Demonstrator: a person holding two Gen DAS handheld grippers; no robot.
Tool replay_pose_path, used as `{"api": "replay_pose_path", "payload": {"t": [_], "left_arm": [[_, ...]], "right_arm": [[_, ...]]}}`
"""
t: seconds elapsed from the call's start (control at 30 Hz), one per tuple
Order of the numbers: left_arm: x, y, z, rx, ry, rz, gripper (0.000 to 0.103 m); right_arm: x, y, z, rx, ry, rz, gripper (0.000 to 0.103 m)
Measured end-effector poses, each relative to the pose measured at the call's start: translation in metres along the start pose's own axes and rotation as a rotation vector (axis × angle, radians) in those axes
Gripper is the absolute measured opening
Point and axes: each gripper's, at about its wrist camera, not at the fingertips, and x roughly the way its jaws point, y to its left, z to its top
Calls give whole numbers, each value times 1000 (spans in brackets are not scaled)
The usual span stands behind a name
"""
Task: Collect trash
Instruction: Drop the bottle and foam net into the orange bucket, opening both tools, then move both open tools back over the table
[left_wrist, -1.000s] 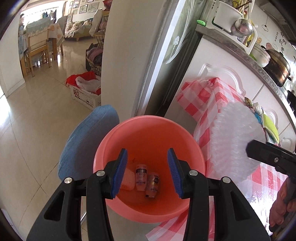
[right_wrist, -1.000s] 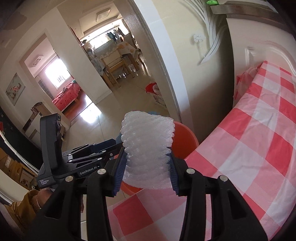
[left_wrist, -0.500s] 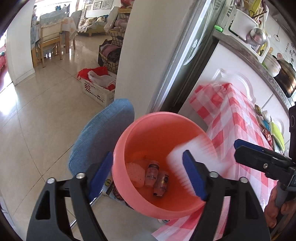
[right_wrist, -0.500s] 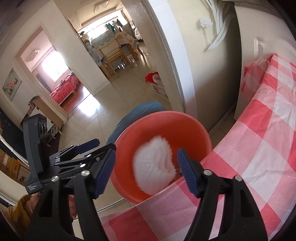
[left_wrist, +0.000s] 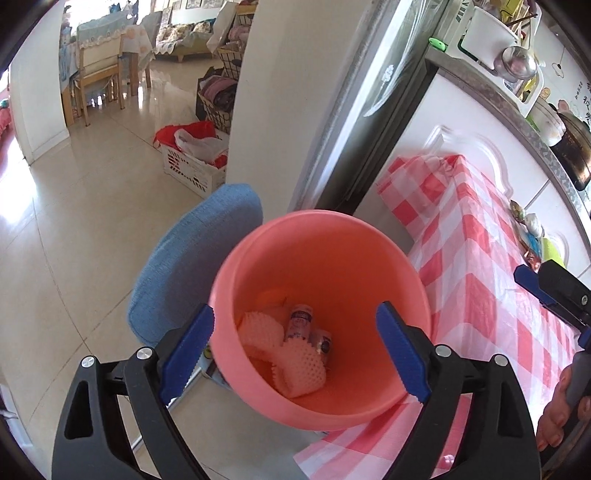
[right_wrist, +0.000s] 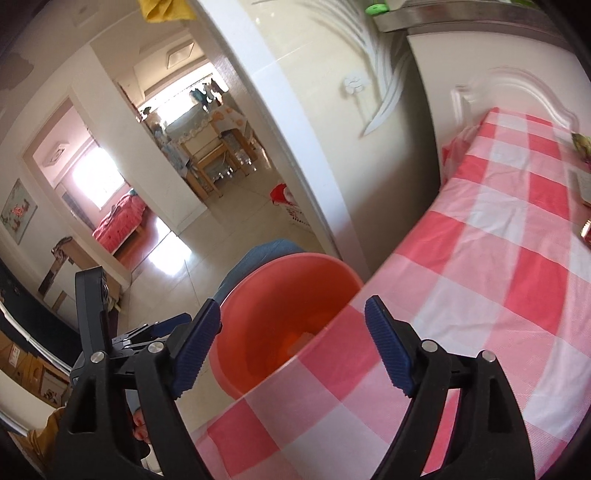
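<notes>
A pink plastic bin stands beside the checked table. In it lie two foam fruit nets and two small bottles. My left gripper is open, its jaws wide on either side of the bin's near rim. My right gripper is open and empty above the table's edge, with the bin just beyond it. It also shows at the right edge of the left wrist view.
The red-and-white checked tablecloth covers the table to the right, with some wrappers at its far end. A blue chair cushion sits left of the bin. A white laundry basket stands on the tiled floor near the wall.
My right gripper opened and let the white foam net drop into the bin, then drew back over the table. My left gripper opened wider and rose above the bin.
</notes>
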Motion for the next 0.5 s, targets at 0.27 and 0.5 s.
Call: {"api": "replay_pose_path", "payload": {"t": [0.27,0.5], "left_arm": [[-11,-29,4,39,-13,-59,89],[-18,-61,6,90,-16,-98,89]], "right_arm": [[-28,-26,0,63,-60,-30,81],[-50,-42,0,92,-110,-35,81]]}}
